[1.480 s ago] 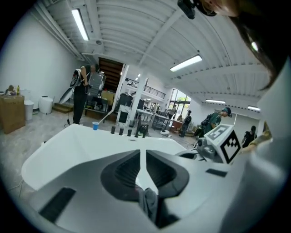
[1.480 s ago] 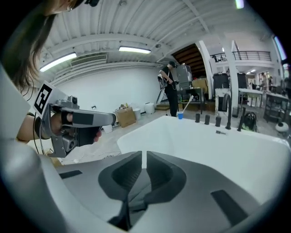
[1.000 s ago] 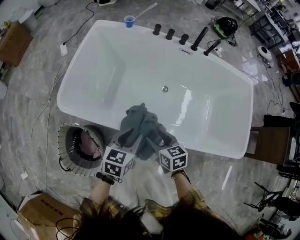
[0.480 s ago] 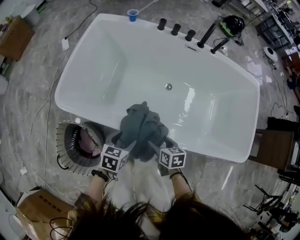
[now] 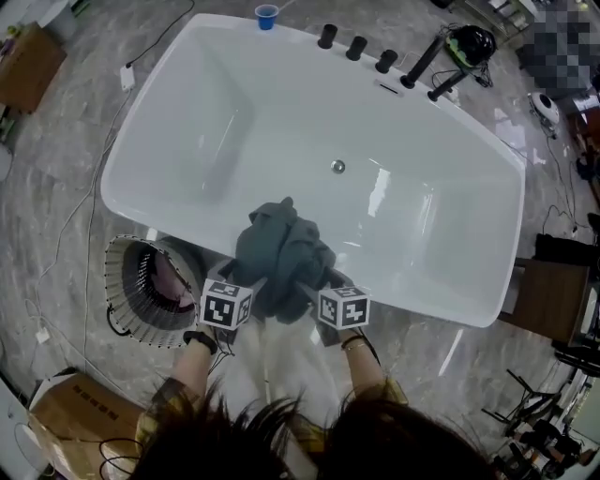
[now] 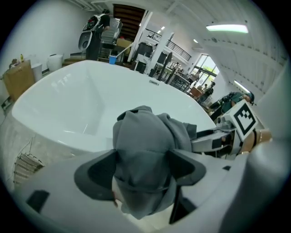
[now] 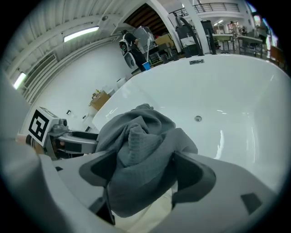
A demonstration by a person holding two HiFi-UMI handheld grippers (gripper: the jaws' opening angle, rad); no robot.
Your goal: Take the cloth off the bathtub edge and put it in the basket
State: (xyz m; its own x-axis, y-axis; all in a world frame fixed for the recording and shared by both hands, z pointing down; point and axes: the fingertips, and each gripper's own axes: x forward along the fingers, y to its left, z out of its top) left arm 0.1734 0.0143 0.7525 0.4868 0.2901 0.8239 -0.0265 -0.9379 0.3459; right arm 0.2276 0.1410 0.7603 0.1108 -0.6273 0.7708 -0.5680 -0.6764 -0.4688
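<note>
Atop bathtub edge (image 5: 412, 289), cloth (image 5: 281, 258) sits inside left gripper (image 6: 141, 168), right gripper (image 7: 145, 173); both just opened.

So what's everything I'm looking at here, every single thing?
bathtub: one, white, middle of floor
cloth: one, grey, bunched on tub's near edge
basket: one, pale ribbed, floor beside tub, left
cup: one, blue, far rim
tap fittings: five, black, far rim
boxes: two, brown, floor at left
left tongs: one, grey, jaws just been opening, cloth between them
right tongs: one, grey, jaws just been opening, cloth between them
</note>
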